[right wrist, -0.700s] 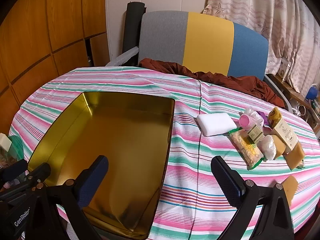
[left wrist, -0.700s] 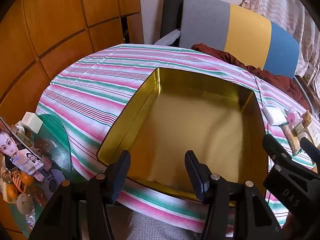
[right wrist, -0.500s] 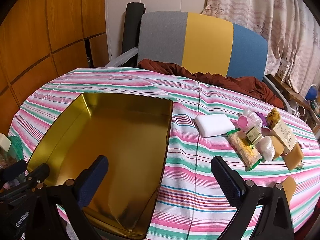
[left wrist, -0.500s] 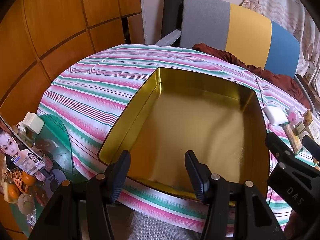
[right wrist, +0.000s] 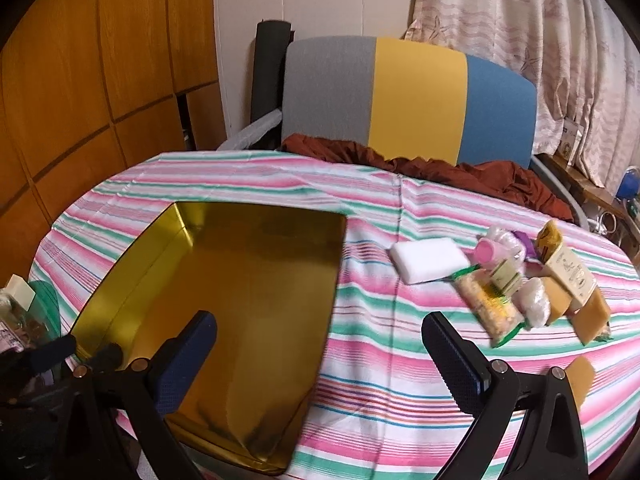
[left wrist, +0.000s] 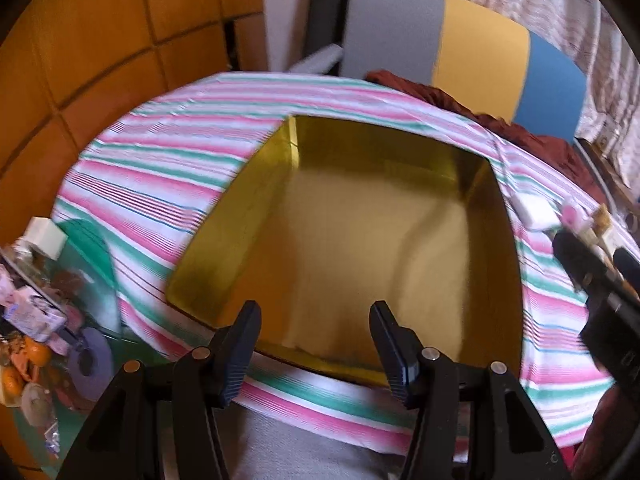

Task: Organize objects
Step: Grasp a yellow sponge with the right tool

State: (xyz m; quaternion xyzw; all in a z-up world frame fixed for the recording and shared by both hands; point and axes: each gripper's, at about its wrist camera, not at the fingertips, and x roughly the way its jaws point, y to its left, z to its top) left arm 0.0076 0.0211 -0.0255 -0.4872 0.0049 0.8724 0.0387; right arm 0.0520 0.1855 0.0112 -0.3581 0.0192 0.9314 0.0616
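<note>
An empty gold tin [left wrist: 360, 240] lies on the striped tablecloth [left wrist: 168, 168]. My left gripper [left wrist: 315, 320] hovers over the tin's near edge, open with nothing between its fingers. My right gripper [right wrist: 320, 328] stands wide open and empty over the tin's [right wrist: 240, 280] right edge and the cloth. To the right lie a white block [right wrist: 428, 260], a pink-capped item [right wrist: 488, 250], a yellow snack packet [right wrist: 486, 312], a white wrapped lump [right wrist: 534, 306], a labelled box [right wrist: 570, 280] and tan flat pieces [right wrist: 592, 316]. The right gripper's body [left wrist: 592, 280] shows at the left wrist view's right edge.
A chair [right wrist: 416, 96] with a grey, yellow and blue back stands behind the table, with a brown cloth [right wrist: 480, 176] over its seat. Wood panels [right wrist: 100, 80] line the left side. A cluttered lower surface [left wrist: 36, 320] sits left of the table. Curtains [right wrist: 540, 40] hang at the right.
The left wrist view has shifted a little and is now blurred, and the right gripper's body sits higher in it. Both grippers' jaws stand as wide as before.
</note>
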